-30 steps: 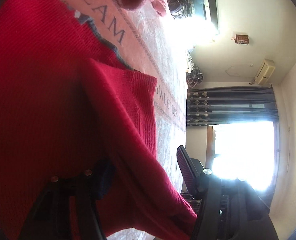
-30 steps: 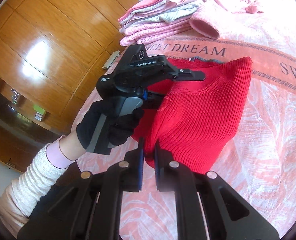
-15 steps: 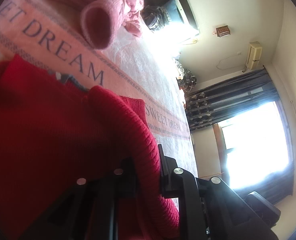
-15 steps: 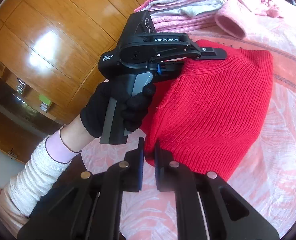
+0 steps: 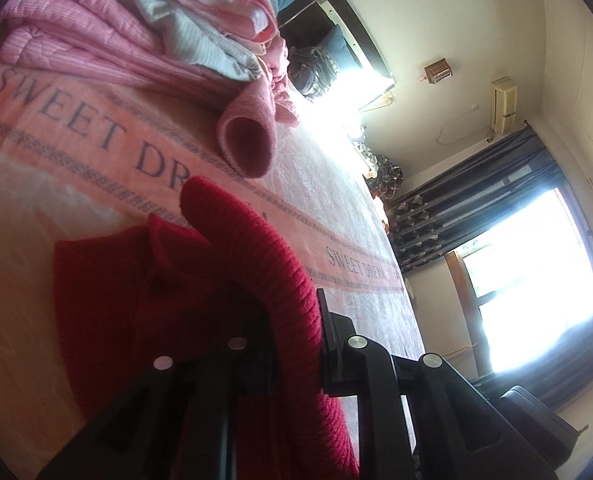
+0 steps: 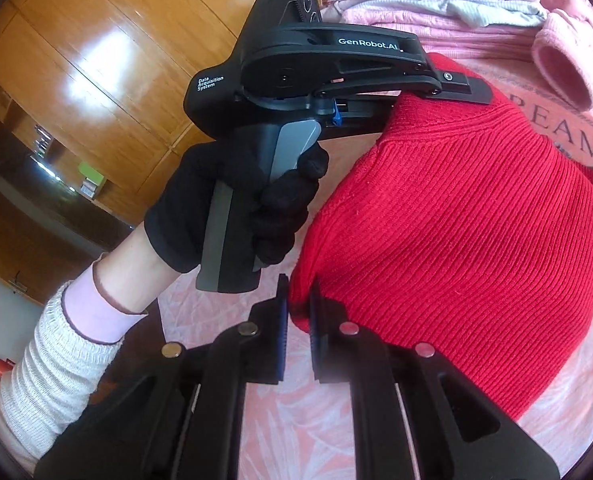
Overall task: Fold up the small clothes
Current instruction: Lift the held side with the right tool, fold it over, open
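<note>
A red ribbed knit garment (image 6: 476,220) is lifted off the pink bedspread (image 6: 576,432), hanging between both grippers. My right gripper (image 6: 298,304) is shut on its lower left corner. My left gripper (image 5: 296,332) is shut on a thick rolled edge of the same red garment (image 5: 256,248), which arches up between the fingers; the rest of it lies below on the bedspread (image 5: 56,168). In the right wrist view the left gripper (image 6: 448,88), held by a black-gloved hand (image 6: 236,208), clamps the garment's top edge.
A stack of folded pink and grey clothes (image 5: 136,32) sits at the far side of the bed, with a rolled pink item (image 5: 248,144) beside it. Wooden wardrobe doors (image 6: 96,80) stand to the left. A bright window (image 5: 536,288) and dark curtains are beyond the bed.
Both grippers have risen with the red garment, pulling it further off the bed. The left gripper, open a second ago, has shut on the garment's edge and tilted toward the clothes stack.
</note>
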